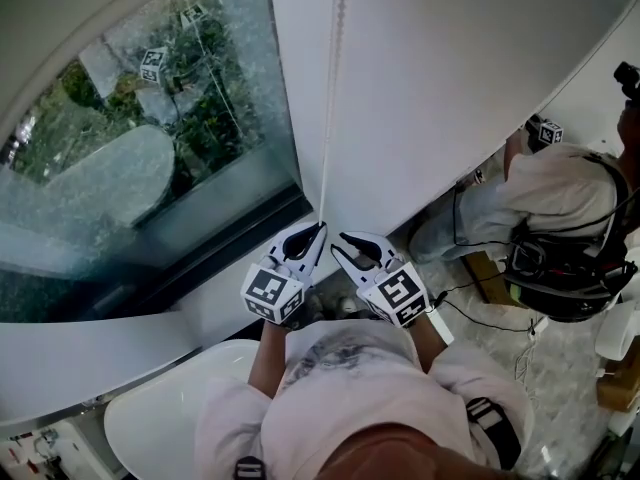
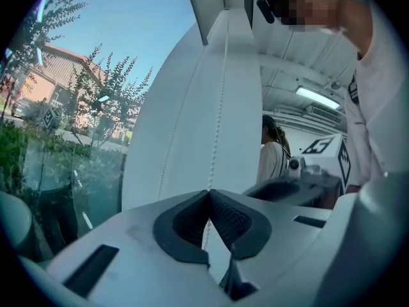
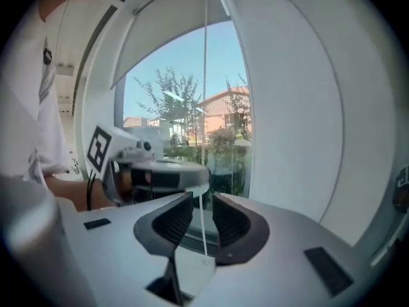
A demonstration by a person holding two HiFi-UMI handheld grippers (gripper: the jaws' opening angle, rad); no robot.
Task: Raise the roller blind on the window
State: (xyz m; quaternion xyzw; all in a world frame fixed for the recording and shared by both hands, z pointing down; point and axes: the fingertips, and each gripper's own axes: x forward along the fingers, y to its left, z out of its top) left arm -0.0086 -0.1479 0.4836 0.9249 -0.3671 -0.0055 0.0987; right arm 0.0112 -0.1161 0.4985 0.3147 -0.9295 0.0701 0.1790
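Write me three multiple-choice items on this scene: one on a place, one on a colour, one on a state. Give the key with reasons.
1. The thin cord at the right gripper runs:
A. behind its marker cube
B. between its fingers
C. around its handle

2. The roller blind is:
A. white
B. red
C. black

3. The left gripper is:
A. wide open
B. shut on the bead chain
C. shut on a cup

Key:
1 B, since the right gripper view shows the cord passing down through the gap between the parted fingers.
2 A, since the blind shows plain white in every view.
3 B, since the left gripper view shows the fingertips meeting where the chain rises from them.
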